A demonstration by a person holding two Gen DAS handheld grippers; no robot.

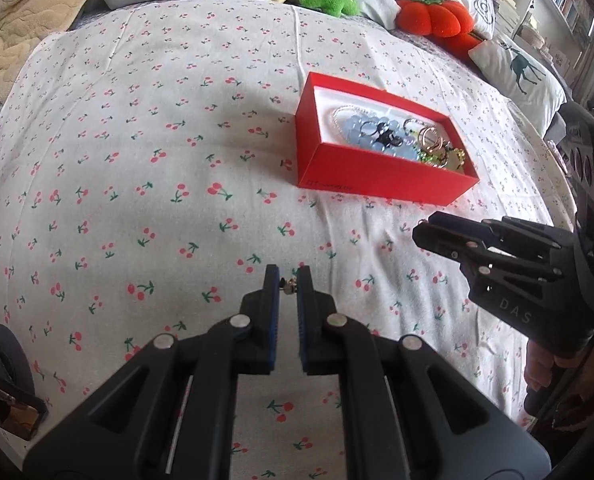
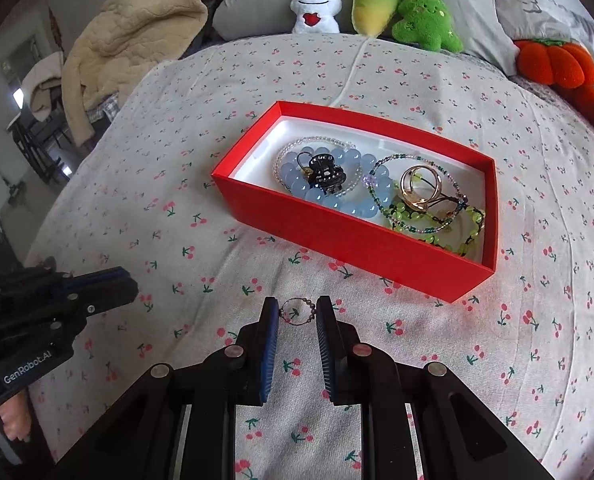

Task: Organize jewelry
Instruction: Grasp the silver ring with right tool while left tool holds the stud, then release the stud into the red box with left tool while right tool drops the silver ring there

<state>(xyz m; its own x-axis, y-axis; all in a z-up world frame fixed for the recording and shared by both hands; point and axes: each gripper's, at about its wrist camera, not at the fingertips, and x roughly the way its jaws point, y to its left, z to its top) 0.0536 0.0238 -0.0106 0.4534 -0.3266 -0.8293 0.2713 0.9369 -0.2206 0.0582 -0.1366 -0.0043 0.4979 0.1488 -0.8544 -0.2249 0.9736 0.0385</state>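
Observation:
A red box [image 1: 381, 178] [image 2: 337, 236] with a white lining lies on the cherry-print bedspread. Inside it are a blue bead bracelet [image 2: 349, 196], a black hair claw [image 2: 325, 172], gold rings [image 2: 419, 190] and green bead strings [image 2: 461, 236]. My left gripper [image 1: 288, 280] is shut on a small gold-coloured trinket [image 1: 288, 283] at its tips, above the bed in front of the box. My right gripper [image 2: 297, 312] is shut on a thin beaded ring [image 2: 296, 312], pinched between the pads just in front of the box's near wall.
Plush toys [image 2: 377, 8] and pillows [image 1: 517, 68] line the far edge of the bed. A beige blanket [image 2: 137, 40] is heaped at the back left. An orange pumpkin cushion [image 2: 557, 64] lies at the back right. A person's fingers [image 1: 537, 372] hold the right gripper's handle.

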